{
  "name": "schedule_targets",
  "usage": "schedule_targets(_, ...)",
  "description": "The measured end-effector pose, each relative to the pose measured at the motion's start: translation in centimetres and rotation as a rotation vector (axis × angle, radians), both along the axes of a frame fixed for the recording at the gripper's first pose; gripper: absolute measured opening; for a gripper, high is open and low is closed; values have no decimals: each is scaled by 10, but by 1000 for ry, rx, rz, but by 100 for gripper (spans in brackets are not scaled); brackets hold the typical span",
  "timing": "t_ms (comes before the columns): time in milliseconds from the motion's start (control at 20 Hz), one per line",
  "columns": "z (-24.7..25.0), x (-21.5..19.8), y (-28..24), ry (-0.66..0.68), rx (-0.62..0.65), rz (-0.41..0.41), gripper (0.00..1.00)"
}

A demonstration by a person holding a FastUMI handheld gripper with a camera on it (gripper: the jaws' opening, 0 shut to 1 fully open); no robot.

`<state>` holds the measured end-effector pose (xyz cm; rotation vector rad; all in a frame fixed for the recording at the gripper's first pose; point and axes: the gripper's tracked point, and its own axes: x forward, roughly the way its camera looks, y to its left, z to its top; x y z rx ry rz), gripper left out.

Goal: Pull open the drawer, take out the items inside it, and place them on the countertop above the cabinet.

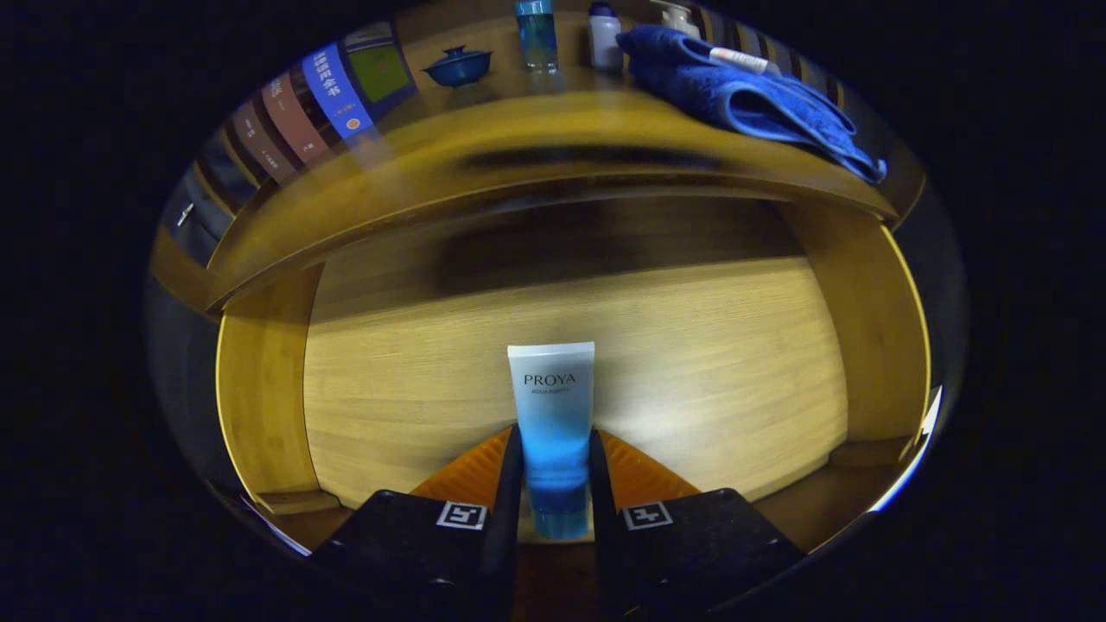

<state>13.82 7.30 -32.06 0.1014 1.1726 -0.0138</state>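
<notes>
A white-to-blue cosmetic tube (553, 415) stands between my two fingers, its cap end down near their base and its flat end pointing ahead. My gripper (556, 445) is shut on the tube, both fingers pressing its sides. Below and beyond the tube lies the open wooden drawer (691, 363) with a pale bare floor and side walls (259, 389). Above the drawer runs the cabinet's wooden countertop (484, 130). I cannot tell whether the tube touches the drawer floor.
On the countertop lie a folded blue towel (752, 95) with a small white tube (739, 59) on it, a blue lidded bowl (458, 67), a blue bottle (537, 34), a white bottle (604, 36) and a row of books (320, 104).
</notes>
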Motion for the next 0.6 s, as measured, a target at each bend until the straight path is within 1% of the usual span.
schedule_targets(300,88,-8,2,-124,-16,-28,42)
schedule_targets(400,119,3,1,-159,-38,-29,42)
schedule_targets(500,143,23,5,-188,-50,-9,42)
schedule_targets(600,156,46,5,-195,-61,-1,42)
